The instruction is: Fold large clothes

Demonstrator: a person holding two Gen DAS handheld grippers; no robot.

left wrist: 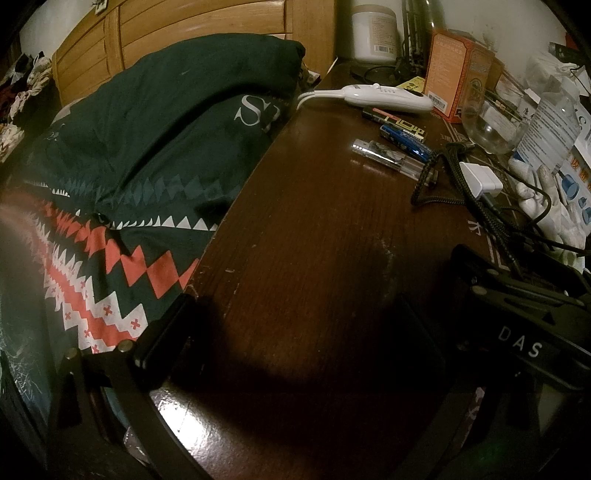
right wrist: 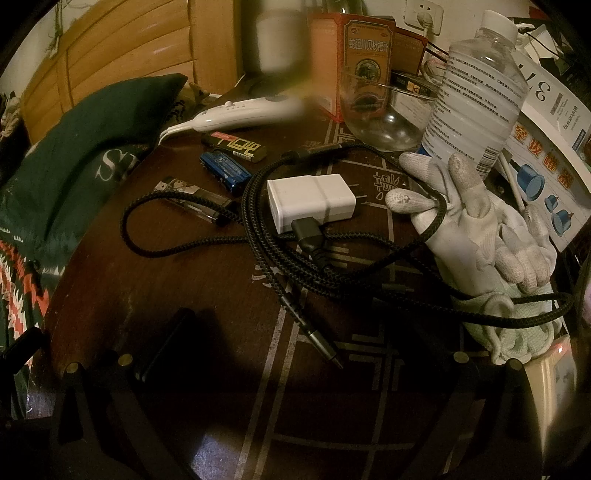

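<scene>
Left wrist view: left gripper [left wrist: 295, 321] hangs over the dark wooden table [left wrist: 314, 221], jaws wide apart, nothing between them.
Right wrist view: right gripper [right wrist: 295, 343] hangs over the same table [right wrist: 207, 280]; one finger [right wrist: 166, 339] shows at lower left, the other is lost in shadow, so how the jaws stand cannot be told.
Garment: dark green garment [left wrist: 140, 122] with a red and white zigzag band lies heaped against the table's left edge, below a wooden headboard [left wrist: 192, 22]; also seen at the left of the right wrist view [right wrist: 74, 147].
Table centre: white charger [right wrist: 310, 199] with black braided cable [right wrist: 207, 243] looped around it.
Far side: white remote [left wrist: 388, 96], lighters [left wrist: 400, 133], orange box [left wrist: 450, 70], glass bowl [right wrist: 380, 118].
Right edge: water bottle [right wrist: 476, 92] standing upright; white gloves [right wrist: 472, 229] beneath the cable.
</scene>
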